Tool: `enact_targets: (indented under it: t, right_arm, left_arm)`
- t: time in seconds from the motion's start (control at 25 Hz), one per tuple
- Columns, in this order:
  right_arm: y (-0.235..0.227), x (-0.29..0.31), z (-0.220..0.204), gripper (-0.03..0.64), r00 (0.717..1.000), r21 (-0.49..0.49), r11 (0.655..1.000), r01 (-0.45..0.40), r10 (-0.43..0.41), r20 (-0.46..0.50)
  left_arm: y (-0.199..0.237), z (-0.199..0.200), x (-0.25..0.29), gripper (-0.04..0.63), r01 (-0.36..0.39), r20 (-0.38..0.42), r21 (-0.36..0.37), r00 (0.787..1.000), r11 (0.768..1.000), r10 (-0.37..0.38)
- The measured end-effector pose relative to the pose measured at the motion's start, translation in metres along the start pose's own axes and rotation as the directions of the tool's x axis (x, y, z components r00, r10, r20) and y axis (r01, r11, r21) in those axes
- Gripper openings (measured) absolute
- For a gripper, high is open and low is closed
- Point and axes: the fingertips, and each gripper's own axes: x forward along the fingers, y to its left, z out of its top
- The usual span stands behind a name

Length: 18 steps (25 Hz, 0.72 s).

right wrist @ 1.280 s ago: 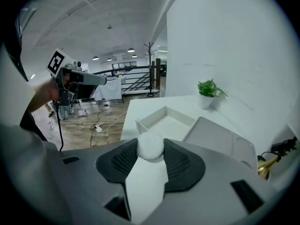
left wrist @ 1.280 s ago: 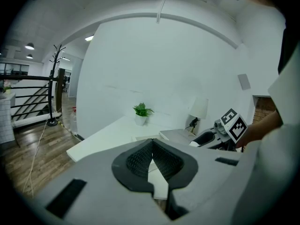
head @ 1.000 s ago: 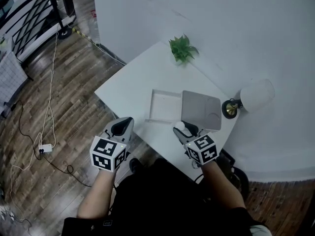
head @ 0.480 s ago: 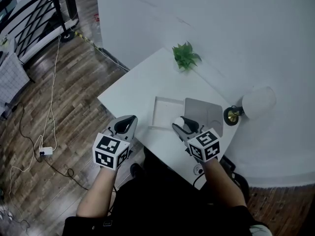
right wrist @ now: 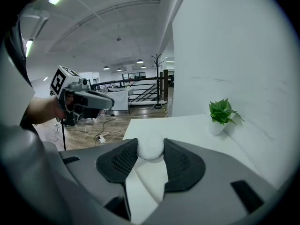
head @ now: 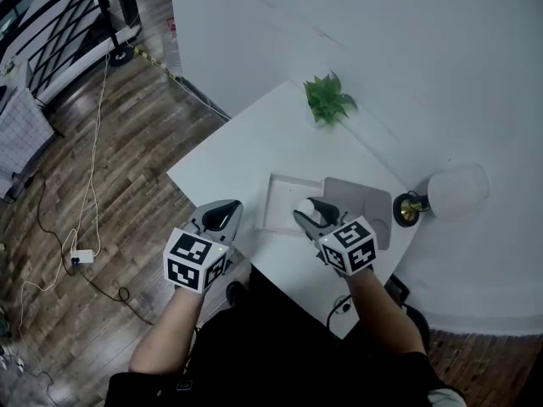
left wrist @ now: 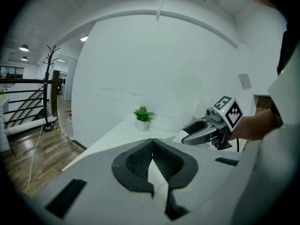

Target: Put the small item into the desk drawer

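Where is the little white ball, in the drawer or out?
Out. The white ball is squeezed between the right gripper's pads, near the open drawer, not lying in it.

The left half of the desk [head: 229, 164] is found bare and passable. Its far corner is blocked by a potted plant [head: 329, 100], its right corner by a lamp [head: 445, 195], both against the wall [head: 382, 49].

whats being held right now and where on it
The right gripper pinches a small white round ball across its sides, at the jaw tips. The left gripper is shut on nothing.
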Motion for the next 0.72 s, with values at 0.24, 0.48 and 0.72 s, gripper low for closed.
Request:
enact_targets:
  t: [0.24, 0.48, 0.72]
  right_arm:
    - [-0.011, 0.031, -0.014, 0.169, 0.998, -0.039, 0.999, -0.034, 0.031, -0.062]
    - [-0.023, 0.063, -0.027, 0.170, 0.992, -0.075, 0.995, -0.060, 0.051, -0.117]
    - [-0.030, 0.085, -0.036, 0.172, 0.980, -0.143, 0.985, -0.097, 0.069, -0.189]
  left_arm:
    - [0.008, -0.003, 0.022, 0.009, -0.005, -0.027, -0.001, 1.000, 1.000, 0.005]
    - [0.020, -0.019, 0.044, 0.009, -0.007, -0.069, -0.024, 0.998, 1.000, 0.005]
    - [0.028, -0.030, 0.056, 0.009, -0.007, -0.091, -0.049, 0.996, 0.999, 0.003]
